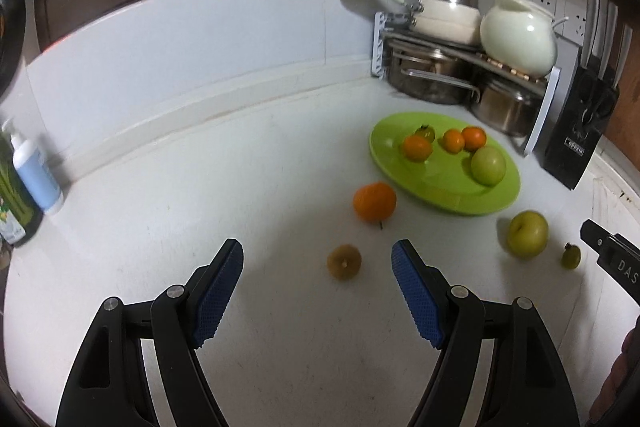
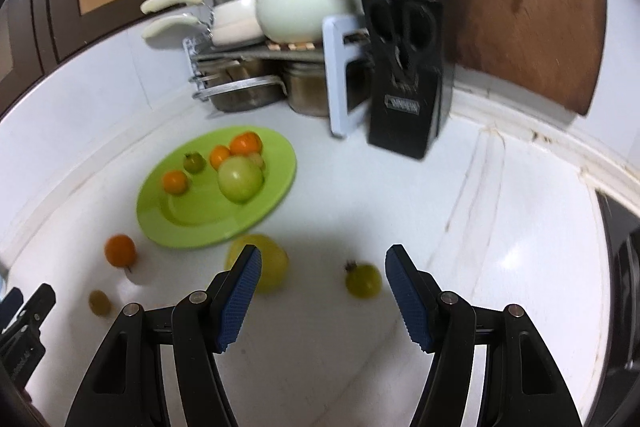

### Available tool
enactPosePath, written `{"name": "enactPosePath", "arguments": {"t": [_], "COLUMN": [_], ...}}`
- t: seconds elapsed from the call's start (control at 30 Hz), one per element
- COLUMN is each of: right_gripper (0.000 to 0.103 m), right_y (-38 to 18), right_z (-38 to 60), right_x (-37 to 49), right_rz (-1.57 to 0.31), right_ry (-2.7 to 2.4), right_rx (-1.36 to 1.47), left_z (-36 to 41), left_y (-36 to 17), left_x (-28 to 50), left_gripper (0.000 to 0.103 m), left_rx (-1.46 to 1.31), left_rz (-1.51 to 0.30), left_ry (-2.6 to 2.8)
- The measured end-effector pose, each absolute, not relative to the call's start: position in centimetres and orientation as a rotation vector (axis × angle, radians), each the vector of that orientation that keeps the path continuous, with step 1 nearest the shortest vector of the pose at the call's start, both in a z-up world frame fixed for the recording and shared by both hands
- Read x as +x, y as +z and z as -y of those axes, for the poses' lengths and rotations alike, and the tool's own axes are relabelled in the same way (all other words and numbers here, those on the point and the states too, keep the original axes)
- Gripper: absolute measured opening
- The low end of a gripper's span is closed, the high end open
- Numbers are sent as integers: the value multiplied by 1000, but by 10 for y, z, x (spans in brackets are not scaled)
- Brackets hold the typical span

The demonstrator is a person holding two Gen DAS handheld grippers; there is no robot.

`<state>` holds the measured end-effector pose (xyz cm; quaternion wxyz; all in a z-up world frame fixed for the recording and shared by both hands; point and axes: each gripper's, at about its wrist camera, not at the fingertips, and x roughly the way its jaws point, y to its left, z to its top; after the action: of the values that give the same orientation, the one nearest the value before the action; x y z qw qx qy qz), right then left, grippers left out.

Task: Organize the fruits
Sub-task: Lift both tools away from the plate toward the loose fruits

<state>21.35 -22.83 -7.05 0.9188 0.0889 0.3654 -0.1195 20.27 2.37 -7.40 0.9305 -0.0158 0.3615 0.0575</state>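
The left gripper (image 1: 318,259) hangs with its blue-padded fingers (image 1: 218,291) released and empty, the small round brownish-yellow fruit (image 1: 344,261) lying on the white table (image 1: 240,187) just ahead between the tips; if they clench off-centre, that little ball can squirt out and roll toward the round orange mandarin (image 1: 374,201) at its 1 o'clock, or off toward the table edge. The right gripper (image 2: 323,267) is likewise released, holding nothing, with the small green tomato-like fruit with a dark stalk (image 2: 363,280) framed just ahead of its tips, nearer the right-hand finger; a closing pad may clip the large yellow-green apple (image 2: 272,267) that sits just behind the left-hand finger at the tomato's 9 o'clock and send it rolling. Both views are soft with blur, so a hasty descent is, in my judgement, the likeliest cause of a miss. The two tools work near each other, and a sideways swing could knock them together. The flat lime-green oval plate (image 1: 404,179), at 12 o'clock from the loose fruit, holds three small oranges, one pale green apple (image 1: 488,165) and one small dark-green fruit; a sixth, pale piece behind the apple is unclear. Four fruits remain on the table
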Motion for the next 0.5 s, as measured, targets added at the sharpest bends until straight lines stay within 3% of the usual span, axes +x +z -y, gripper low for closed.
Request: {"name": "enactPosePath", "arguments": {"t": [0.37, 0.5], "right_gripper": [65, 65], "right_y": [-93, -103], "right_z": [245, 248], "right_x": [215, 222], "right_rz": [-784, -814], "right_ry": [-308, -301], "right_rx": [206, 213], "left_z": [-13, -10], "left_y": [-96, -102], "left_x": [210, 216], "left_gripper": [74, 65], "left_rx": [-42, -45], "left_rz": [-775, -792], "left_ry": [114, 112]}}
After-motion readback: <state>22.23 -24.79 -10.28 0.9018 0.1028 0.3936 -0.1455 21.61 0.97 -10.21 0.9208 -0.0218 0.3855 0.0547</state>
